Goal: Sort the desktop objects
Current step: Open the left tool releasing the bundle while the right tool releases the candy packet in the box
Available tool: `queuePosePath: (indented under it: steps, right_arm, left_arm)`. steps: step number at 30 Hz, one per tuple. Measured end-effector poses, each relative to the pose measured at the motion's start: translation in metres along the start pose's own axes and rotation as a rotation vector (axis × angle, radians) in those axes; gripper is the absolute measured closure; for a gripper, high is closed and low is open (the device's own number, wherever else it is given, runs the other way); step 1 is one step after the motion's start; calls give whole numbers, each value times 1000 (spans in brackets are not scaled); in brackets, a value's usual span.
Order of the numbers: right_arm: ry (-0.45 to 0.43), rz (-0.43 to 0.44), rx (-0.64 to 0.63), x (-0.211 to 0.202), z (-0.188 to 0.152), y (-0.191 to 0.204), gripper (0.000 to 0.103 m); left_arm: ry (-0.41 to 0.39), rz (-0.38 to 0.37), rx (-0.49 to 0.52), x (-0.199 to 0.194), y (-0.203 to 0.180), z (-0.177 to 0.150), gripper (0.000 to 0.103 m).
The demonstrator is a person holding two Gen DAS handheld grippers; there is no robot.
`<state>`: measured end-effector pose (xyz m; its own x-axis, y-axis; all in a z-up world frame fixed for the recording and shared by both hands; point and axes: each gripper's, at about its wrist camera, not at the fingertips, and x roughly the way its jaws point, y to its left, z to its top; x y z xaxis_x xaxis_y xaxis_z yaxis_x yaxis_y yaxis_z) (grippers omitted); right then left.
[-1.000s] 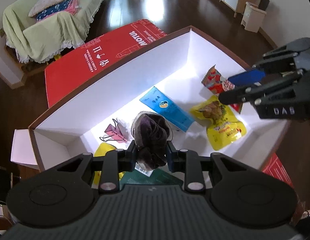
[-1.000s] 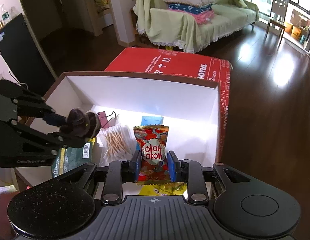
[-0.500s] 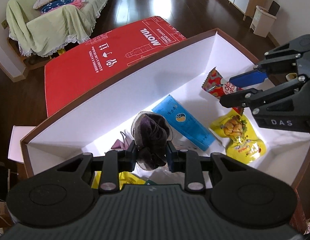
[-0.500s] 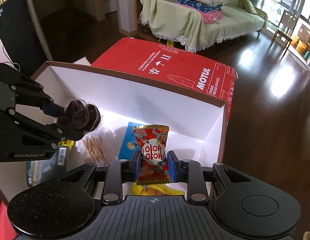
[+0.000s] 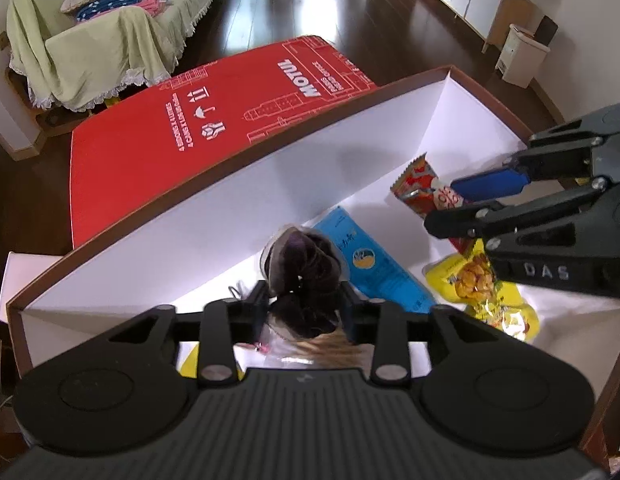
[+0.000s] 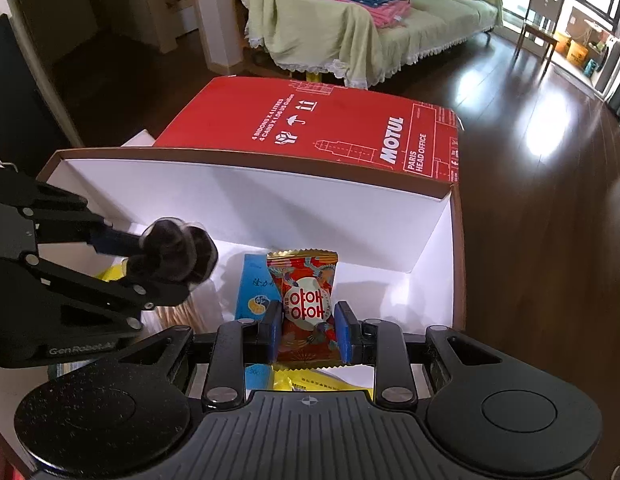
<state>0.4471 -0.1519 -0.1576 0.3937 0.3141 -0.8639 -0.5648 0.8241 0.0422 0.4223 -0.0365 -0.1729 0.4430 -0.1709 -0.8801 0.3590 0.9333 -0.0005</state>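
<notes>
Carry step: left claw clamps the dark scrunchie, right claw clamps the red snack packet, mid-frame above the white box. Next: choose destinations.

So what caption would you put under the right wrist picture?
Right gripper holds a red snack packet above the white box; left gripper grips a dark scrunchie.

White-lined box with blue packet, yellow snack bag

Bright daylight is seen shining off the dark floor. Edges are bent round and darkened.
</notes>
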Motion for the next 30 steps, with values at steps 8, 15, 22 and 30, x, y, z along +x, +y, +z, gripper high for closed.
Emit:
queuePosePath:
  steps: [8,15,22,30]
  right_arm:
    - [4,4,0,-5,-1,-4,76]
    - [-23,-12,-11,-3,1,-3,76]
    - [-41,-14,-5,-10,3,-5,76]
    - [-5,42,36,-33,-10,-7,76]
  left_arm:
    - [-4,27,4,5,2,-1,55]
    - [-22,31,-25,-5,7,-1,54]
    - [-32,38,-42,-15,10,-2,52]
    - [-22,46,-81,-35,13,-8,52]
